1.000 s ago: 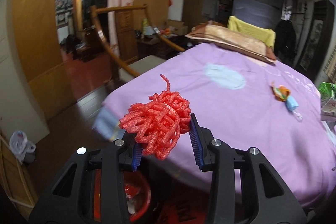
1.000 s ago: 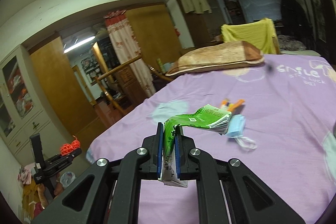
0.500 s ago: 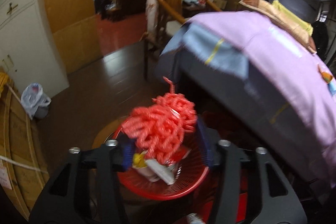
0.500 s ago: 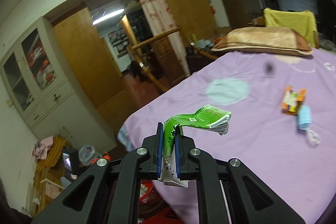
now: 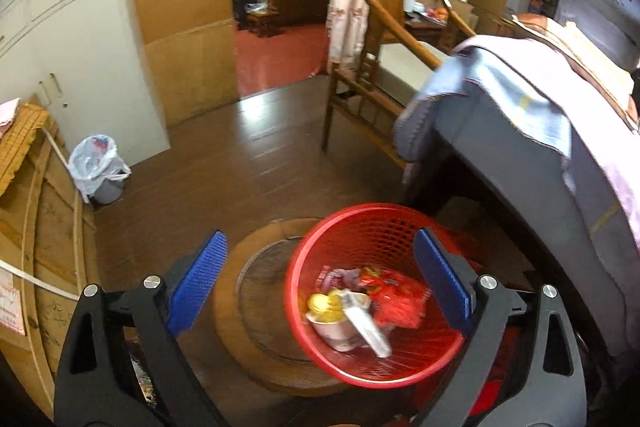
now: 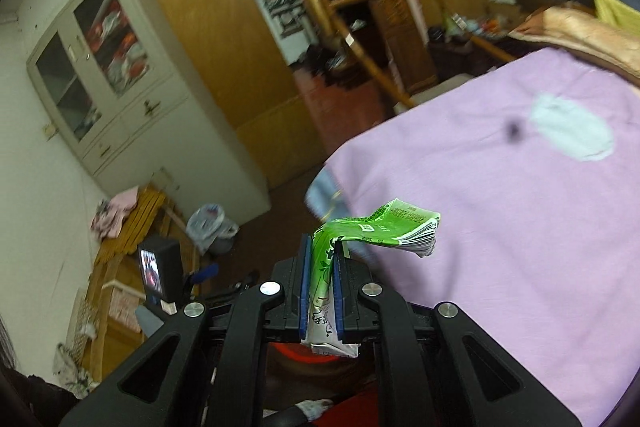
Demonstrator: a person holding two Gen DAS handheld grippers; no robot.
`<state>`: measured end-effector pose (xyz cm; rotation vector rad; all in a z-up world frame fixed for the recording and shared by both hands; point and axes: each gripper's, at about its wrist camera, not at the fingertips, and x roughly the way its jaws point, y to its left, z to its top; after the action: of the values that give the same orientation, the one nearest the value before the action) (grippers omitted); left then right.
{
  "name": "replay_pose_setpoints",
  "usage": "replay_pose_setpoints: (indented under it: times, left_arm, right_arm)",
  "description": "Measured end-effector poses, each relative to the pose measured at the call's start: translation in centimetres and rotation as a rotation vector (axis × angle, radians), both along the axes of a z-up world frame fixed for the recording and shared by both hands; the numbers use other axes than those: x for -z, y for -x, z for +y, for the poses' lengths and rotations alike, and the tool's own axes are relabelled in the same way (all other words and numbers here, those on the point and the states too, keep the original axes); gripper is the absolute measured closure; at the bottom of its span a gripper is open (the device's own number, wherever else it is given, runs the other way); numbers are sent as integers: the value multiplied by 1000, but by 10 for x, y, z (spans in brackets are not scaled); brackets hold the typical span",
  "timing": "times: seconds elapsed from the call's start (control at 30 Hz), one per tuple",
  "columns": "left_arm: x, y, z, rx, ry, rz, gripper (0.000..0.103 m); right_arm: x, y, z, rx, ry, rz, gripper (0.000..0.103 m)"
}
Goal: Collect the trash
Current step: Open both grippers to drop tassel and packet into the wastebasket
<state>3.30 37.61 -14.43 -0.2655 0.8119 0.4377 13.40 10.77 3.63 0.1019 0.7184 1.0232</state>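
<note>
Done: my left tool (image 5: 320, 271) has just been opening, jaws apart and empty, red foam (image 5: 400, 301) lying in the basket (image 5: 360, 223). Pending: my right tool (image 6: 322, 279), clamped on a green wrapper (image 6: 384, 227), has yet to reach it.

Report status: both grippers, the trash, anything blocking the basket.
Left gripper jaws just opened, empty, above the red basket. Red foam netting now inside it. Right gripper shut on green wrapper by the bed. Basket mouth unobstructed.

Red mesh basket (image 5: 372, 227), green printed wrapper (image 6: 384, 227), lilac bedspread (image 6: 520, 247), blue pads (image 5: 198, 281).
</note>
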Motion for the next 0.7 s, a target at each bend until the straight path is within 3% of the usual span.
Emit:
replay_pose_setpoints:
  times: [0.4,0.47,0.53,0.7]
  left_arm:
    - [20,8,28,-61,7,30,9]
    - [24,8,28,-63,8,37,9]
    - [27,9,31,-65,11,42,9]
    - [27,9,32,-65,16,42,9]
  right_arm:
    - [44,5,97,-164,114,117,92]
    - [55,5,110,-191,143,151,89]
    - [65,3,119,-200,169,170,74]
    - [74,-5,119,-175,176,193,73]
